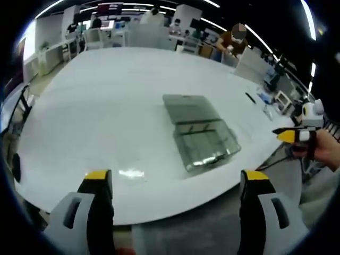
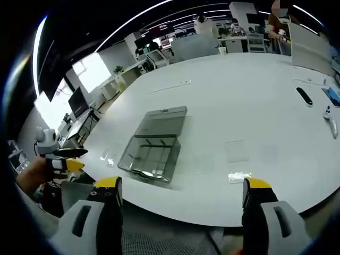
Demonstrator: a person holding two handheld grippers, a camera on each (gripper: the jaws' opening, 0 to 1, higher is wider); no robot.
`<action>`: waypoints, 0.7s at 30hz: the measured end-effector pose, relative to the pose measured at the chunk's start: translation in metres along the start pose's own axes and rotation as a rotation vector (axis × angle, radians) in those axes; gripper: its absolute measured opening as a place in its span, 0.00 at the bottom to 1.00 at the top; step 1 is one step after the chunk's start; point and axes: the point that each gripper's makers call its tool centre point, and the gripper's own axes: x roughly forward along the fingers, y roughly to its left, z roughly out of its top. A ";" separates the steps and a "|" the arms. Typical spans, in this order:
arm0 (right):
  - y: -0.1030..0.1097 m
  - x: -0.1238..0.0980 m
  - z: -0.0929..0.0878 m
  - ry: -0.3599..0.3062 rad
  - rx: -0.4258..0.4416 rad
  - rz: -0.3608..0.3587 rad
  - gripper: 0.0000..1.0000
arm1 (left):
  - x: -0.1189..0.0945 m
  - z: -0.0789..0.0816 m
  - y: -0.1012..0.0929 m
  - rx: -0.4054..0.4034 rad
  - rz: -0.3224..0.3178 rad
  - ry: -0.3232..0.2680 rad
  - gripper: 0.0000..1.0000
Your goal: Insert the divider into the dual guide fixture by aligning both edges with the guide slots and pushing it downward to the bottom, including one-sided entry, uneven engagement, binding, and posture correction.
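2 grippers' jaws gape empty — smoky clear fixture (image 1: 199, 132) lies open on table (image 1: 106, 95).

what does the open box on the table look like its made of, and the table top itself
The open smoke-grey see-through box looks like clear tinted plastic, glossy: the white surface shows through its lid and walls, and its inner ribs are visible. The big round white table has a smooth, slightly glossy top with soft glare from the ceiling lights, perhaps laminate or painted board; the pictures leave that open.
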 end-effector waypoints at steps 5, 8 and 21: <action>-0.002 0.000 0.002 -0.001 0.000 0.001 0.93 | 0.001 -0.002 0.000 -0.005 0.002 0.003 0.98; -0.002 0.001 0.003 -0.001 -0.001 0.003 0.92 | 0.002 -0.001 -0.001 -0.004 0.003 0.003 0.98; -0.015 0.010 0.004 0.017 -0.013 -0.004 0.91 | 0.007 0.000 -0.009 -0.001 -0.004 0.009 0.98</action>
